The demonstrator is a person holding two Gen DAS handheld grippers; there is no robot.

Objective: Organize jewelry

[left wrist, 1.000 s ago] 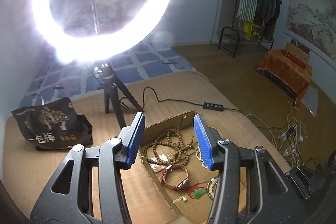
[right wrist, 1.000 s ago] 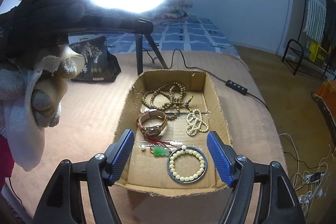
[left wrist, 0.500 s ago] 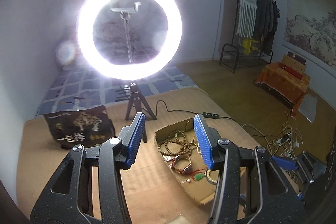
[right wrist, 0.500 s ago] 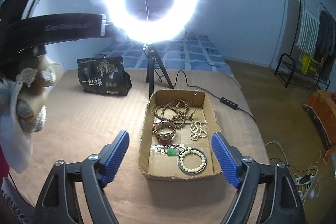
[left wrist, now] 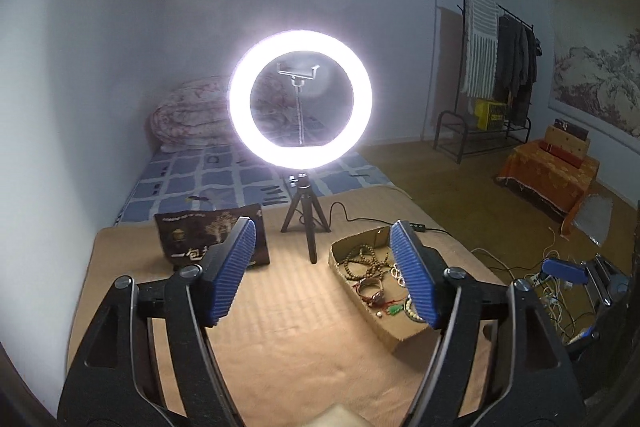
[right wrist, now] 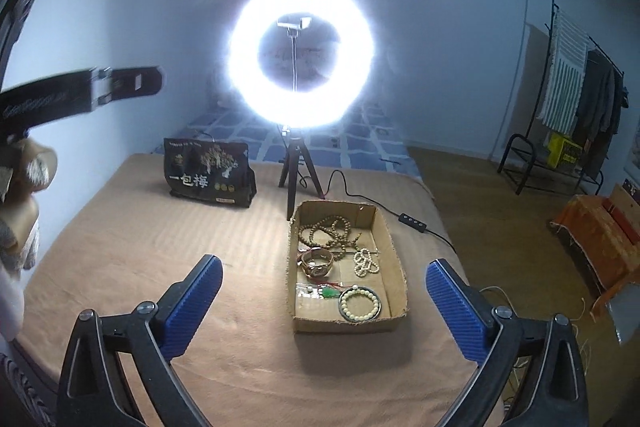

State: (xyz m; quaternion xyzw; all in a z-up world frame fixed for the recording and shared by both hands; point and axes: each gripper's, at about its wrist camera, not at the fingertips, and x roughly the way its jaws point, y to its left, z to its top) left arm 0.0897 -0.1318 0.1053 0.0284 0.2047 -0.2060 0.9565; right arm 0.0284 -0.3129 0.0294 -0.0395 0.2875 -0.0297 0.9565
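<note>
A shallow cardboard box (right wrist: pixel 398 279) lies on the tan blanket. It holds a brown wooden bead string (right wrist: pixel 326 229), a brown watch (right wrist: pixel 316 263), a white bead string (right wrist: pixel 365 263), a green pendant on red cord (right wrist: pixel 330 293) and a pale bead bracelet (right wrist: pixel 359 303). My right gripper (right wrist: pixel 323 265) hangs above and well short of the box, its jaws opening wide with nothing between them. My left gripper (left wrist: pixel 323 229) is raised to the left of the box (left wrist: pixel 372 323), jaws also opening and empty. Its right finger hides part of the jewelry.
A lit ring light (right wrist: pixel 300 55) on a small tripod (right wrist: pixel 294 167) stands just behind the box. A black printed bag (right wrist: pixel 208 175) sits at the back left. A cable with a switch (right wrist: pixel 412 221) runs off the right edge, where the floor drops away. A gloved hand (right wrist: pixel 24 187) shows at the left.
Both grippers have drawn back and upward from the box, which now looks smaller and farther off. Both pairs of jaws stand wider apart than before.
</note>
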